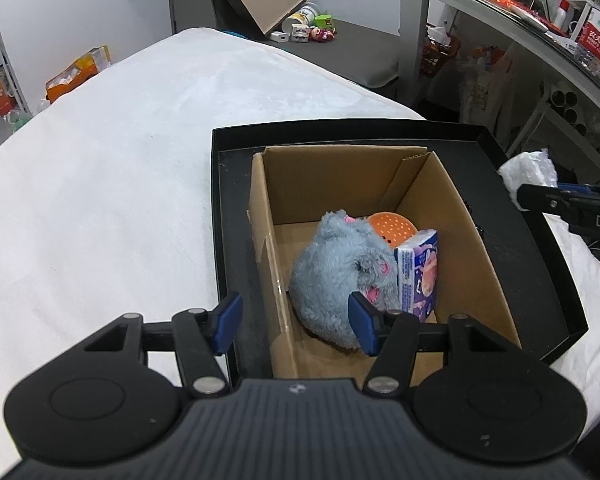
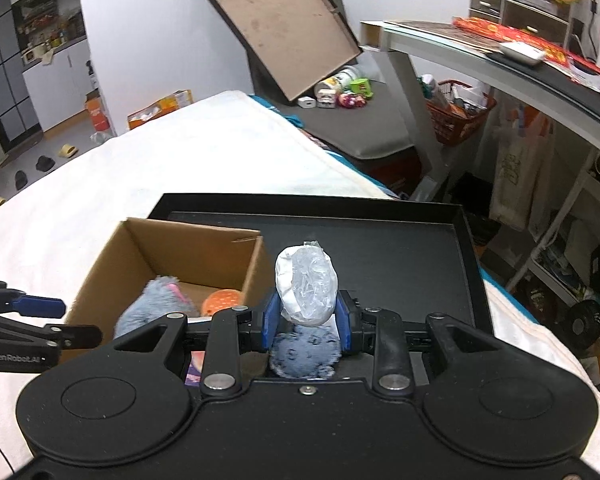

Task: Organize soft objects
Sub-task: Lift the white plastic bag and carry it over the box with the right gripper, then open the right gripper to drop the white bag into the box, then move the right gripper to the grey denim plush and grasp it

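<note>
Right up against the lens, the right hand-held gripper (image 2: 305, 322) has its blue pads clamped on a white soft bundle wrapped in crinkled clear plastic (image 2: 306, 286) — pinched low at its base, so the puffy bulk stands up above the jaws. That grip looks chosen to carry it without crushing it. It hangs over the shallow black tray (image 2: 400, 248), just beside the open brown cardboard box (image 2: 172, 248), and judging by the task, the box is where it is headed.

Over the box, the left hand-held gripper (image 1: 296, 324) hovers with its jaws apart and nothing between them; one blue pad sits in front of the plush, but I cannot tell whether it touches.

Inside the box, packed toward the near end, lie a fluffy grey-blue plush toy with pink ears (image 1: 336, 268), an orange round perforated piece (image 1: 392, 228) tucked behind it, and a blue-and-white soft tissue pack (image 1: 418, 276) standing upright against the plush. The far half of the box is bare — room for the bundle, I'd say.

Box and tray both rest on the white bed cover (image 1: 120, 152).
</note>
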`<state>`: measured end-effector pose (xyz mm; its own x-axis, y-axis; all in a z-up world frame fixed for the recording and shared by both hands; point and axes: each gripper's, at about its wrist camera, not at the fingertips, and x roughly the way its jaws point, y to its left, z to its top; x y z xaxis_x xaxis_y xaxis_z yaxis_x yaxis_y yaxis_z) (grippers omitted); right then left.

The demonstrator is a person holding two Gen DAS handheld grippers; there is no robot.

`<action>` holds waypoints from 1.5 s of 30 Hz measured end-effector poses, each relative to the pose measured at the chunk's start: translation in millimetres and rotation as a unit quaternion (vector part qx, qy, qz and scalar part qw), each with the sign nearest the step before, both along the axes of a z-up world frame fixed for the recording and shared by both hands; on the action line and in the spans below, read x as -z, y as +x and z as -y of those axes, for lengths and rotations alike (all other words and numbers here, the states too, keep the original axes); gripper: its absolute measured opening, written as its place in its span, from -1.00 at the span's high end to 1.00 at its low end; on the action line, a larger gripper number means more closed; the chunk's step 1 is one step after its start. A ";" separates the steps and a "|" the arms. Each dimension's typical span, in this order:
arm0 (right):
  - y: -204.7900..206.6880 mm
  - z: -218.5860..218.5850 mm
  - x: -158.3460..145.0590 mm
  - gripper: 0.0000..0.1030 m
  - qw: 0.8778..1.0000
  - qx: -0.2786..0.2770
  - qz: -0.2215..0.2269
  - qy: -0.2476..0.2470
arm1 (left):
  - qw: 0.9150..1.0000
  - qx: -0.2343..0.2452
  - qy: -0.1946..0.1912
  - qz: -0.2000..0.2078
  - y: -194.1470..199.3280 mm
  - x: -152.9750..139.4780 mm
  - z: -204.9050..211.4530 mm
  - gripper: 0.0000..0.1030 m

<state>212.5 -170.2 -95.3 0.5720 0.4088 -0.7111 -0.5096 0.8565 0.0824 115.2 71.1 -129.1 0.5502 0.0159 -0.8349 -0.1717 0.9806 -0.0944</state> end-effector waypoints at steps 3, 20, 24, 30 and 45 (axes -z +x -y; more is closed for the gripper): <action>-4.2 -9.0 -1.7 0.42 1.000 -0.010 0.000 -0.001 | 1.000 0.003 -0.003 0.003 -2.4 0.4 -1.5 -0.07; -35.1 -45.9 -4.6 0.42 0.998 -0.055 -0.014 -0.012 | 0.999 0.025 -0.028 -0.003 -9.8 8.1 -6.7 0.48; -38.8 -48.3 -1.9 0.22 0.998 -0.060 -0.023 -0.019 | 0.999 0.028 -0.019 0.002 -12.7 5.9 -4.9 0.60; -41.0 -36.0 -4.1 0.02 0.999 -0.043 -0.019 -0.023 | 1.000 0.030 -0.009 0.003 -15.4 3.1 -3.3 0.66; -34.0 -5.2 5.7 -0.55 0.999 0.000 -0.015 -0.037 | 1.000 0.028 0.013 -0.005 -13.7 2.7 3.9 0.66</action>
